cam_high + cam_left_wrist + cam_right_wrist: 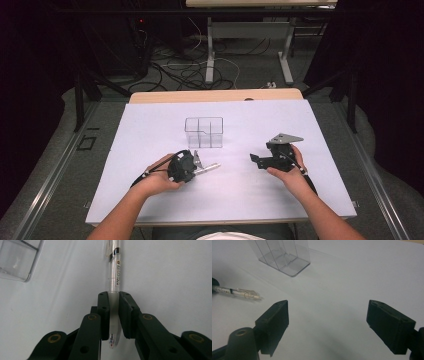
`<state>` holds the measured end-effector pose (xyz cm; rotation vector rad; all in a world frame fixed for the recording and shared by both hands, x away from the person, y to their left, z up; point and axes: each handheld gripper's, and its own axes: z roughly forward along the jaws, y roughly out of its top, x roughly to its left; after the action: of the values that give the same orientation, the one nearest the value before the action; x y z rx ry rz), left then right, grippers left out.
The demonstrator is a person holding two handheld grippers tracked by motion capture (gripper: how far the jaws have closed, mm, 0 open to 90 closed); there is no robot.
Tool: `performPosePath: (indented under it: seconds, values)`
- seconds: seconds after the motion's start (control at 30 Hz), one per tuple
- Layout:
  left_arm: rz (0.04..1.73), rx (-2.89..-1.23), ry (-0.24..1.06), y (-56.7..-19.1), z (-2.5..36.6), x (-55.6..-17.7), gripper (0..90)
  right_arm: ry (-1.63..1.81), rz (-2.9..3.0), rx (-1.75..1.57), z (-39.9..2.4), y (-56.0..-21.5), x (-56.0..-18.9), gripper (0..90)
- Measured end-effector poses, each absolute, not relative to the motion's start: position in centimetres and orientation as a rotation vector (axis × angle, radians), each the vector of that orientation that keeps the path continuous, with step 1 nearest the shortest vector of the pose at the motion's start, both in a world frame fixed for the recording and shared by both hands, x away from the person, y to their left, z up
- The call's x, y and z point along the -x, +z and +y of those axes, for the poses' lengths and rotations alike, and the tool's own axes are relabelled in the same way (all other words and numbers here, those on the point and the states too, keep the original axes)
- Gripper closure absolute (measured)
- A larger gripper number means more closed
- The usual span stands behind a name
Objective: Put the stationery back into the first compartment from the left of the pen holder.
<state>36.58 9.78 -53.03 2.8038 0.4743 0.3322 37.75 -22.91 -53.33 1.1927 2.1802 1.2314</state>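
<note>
High view is showing a person's two forearms coming in from the bottom edge over a white bench (150, 200), each hand carrying a hand-held gripper. The left hand-held gripper (196, 167) is lying low near the middle of the bench and is clamping a clear pen (209, 168), whose free end is pointing off to the right, just in front of a clear plastic organiser (203, 132) with inner dividers. Left gripper view is confirming the grip: the two black jaws are pressing on the pen (113, 290) from both sides near its writing tip, the barrel with its silver band and label is running straight away from the camera along the bench surface, and a corner of the organiser (18, 261) is sitting at the upper left, apart from the pen. The right hand-held gripper (256, 160) is resting well to the right of the pen with its jaws standing wide apart and nothing between them. Right gripper view is looking between those spread jaws at bare bench, with the pen (238, 293) lying at the far left and the organiser (282, 256) standing upright beyond it.
</note>
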Motion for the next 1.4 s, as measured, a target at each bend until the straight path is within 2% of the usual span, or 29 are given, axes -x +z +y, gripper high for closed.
performPosePath:
  seconds: [0.23,0.47,0.67,0.73,1.0,1.23,1.33,1.4]
  values:
    - [0.481,-2.807,0.369,-53.0,9.7,-36.5,79.9,1.234,2.176,-1.196,-22.9,-53.3,-37.7,17.9]
    - [0.521,-2.778,0.320,-52.6,10.0,-36.6,80.0,1.237,2.176,-1.186,-22.9,-53.1,-37.7,18.6]
    - [0.573,-2.761,0.246,-52.1,10.0,-36.5,80.0,1.229,2.181,-1.144,-22.7,-53.0,-37.7,19.0]
    - [0.647,-2.748,0.197,-51.9,10.0,-36.6,80.0,1.227,2.182,-1.142,-22.6,-52.9,-37.5,19.1]
    - [0.772,-2.646,0.073,-50.8,10.4,-36.9,80.0,1.179,2.183,-1.066,-21.9,-52.5,-37.0,17.5]
    - [0.810,-2.599,-0.009,-50.4,10.6,-36.8,80.0,1.153,2.203,-1.029,-21.2,-52.5,-36.8,14.7]
    - [0.812,-2.593,-0.029,-50.3,10.4,-36.7,80.0,1.118,2.233,-0.974,-20.6,-52.5,-36.5,0.0]
    - [0.809,-2.591,-0.040,-50.2,10.3,-36.6,80.0,1.098,2.257,-0.943,-20.3,-52.5,-36.4,0.0]
